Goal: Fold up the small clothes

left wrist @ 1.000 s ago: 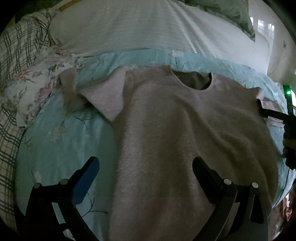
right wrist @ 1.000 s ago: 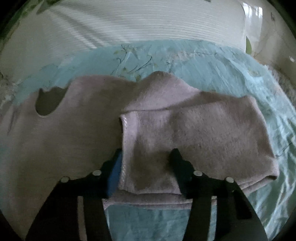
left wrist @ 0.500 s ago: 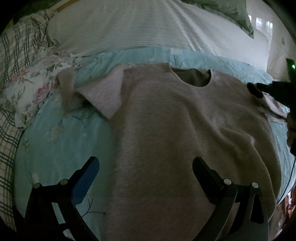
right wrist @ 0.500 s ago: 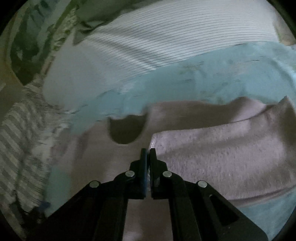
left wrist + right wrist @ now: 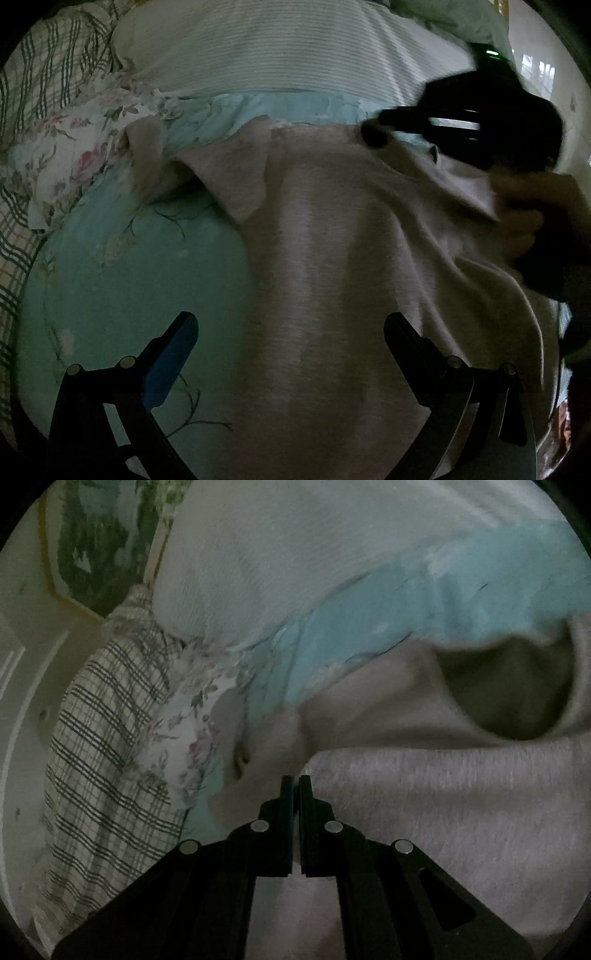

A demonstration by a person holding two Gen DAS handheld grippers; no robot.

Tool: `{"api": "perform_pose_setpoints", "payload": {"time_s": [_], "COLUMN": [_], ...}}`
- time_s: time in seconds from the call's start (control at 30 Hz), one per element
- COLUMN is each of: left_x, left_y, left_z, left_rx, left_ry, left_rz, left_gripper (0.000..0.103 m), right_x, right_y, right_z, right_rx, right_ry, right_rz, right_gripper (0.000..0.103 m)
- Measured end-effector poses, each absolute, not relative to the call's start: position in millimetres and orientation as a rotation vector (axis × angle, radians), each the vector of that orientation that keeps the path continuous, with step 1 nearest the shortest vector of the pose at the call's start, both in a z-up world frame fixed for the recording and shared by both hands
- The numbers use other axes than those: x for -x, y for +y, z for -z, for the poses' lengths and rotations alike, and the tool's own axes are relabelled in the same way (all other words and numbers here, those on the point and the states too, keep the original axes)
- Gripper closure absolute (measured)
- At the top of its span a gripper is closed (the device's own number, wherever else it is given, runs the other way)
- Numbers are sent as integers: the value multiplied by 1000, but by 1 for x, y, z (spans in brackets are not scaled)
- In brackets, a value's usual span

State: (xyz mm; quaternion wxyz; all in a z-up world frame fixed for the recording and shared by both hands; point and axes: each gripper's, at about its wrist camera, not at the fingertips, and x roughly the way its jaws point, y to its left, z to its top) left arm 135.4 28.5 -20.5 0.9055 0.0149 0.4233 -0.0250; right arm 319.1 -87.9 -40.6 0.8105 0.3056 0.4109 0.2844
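Note:
A pale pink fuzzy sweater [image 5: 332,258] lies spread on a light blue bedspread [image 5: 122,280]. Its left sleeve [image 5: 236,177] lies folded in near the shoulder. My left gripper [image 5: 290,343] is open and empty, low over the sweater's hem edge. My right gripper [image 5: 295,781] is shut on the sweater's right sleeve [image 5: 443,805], which it holds across the body below the neck opening [image 5: 509,694]. In the left wrist view the right gripper [image 5: 373,136] sits over the collar area and hides the neck opening.
A white ribbed pillow [image 5: 277,48] lies behind the sweater. A floral cloth [image 5: 74,147] and a plaid pillow [image 5: 99,746] lie at the left. A hand [image 5: 532,218] holds the right gripper at the right edge.
My right gripper closed on the right sleeve and carried it leftward across the sweater's body toward the collar. My left gripper stayed open and barely moved.

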Motion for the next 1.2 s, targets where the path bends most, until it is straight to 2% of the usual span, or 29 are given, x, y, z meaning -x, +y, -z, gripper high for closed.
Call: {"api": "perform_pose_setpoints", "payload": {"time_s": [0.23, 0.53, 0.6, 0.67, 0.7, 0.73, 0.93, 1.13, 1.2], "left_x": [-149, -191, -202, -215, -223, -227, -256, -289, -299], "left_y": [46, 50, 50, 51, 52, 51, 39, 44, 44], "left_z": [26, 40, 42, 43, 44, 45, 52, 75, 75], "left_rx": [38, 100, 115, 153, 183, 194, 148, 202, 221], "left_ry": [865, 884, 893, 904, 909, 915, 930, 1012, 999], "left_rz": [80, 117, 128, 151, 171, 173, 136, 101, 87], "left_gripper": [2, 2, 2, 2, 2, 2, 3, 4, 9], "right_x": [-345, -343, -335, -318, -310, -296, -220, -154, -144], "right_y": [-43, -38, -54, -86, -99, -119, -225, -327, -350], "right_z": [76, 80, 72, 57, 51, 43, 15, 20, 25], "right_rx": [-677, -659, -679, -695, -704, -704, -664, -711, -724], "right_ry": [974, 1021, 996, 939, 915, 878, 764, 710, 709], "right_rz": [-660, -699, -687, -643, -635, -614, -360, -74, -12], "right_gripper": [100, 96, 93, 78, 66, 60, 57, 57, 57]}}
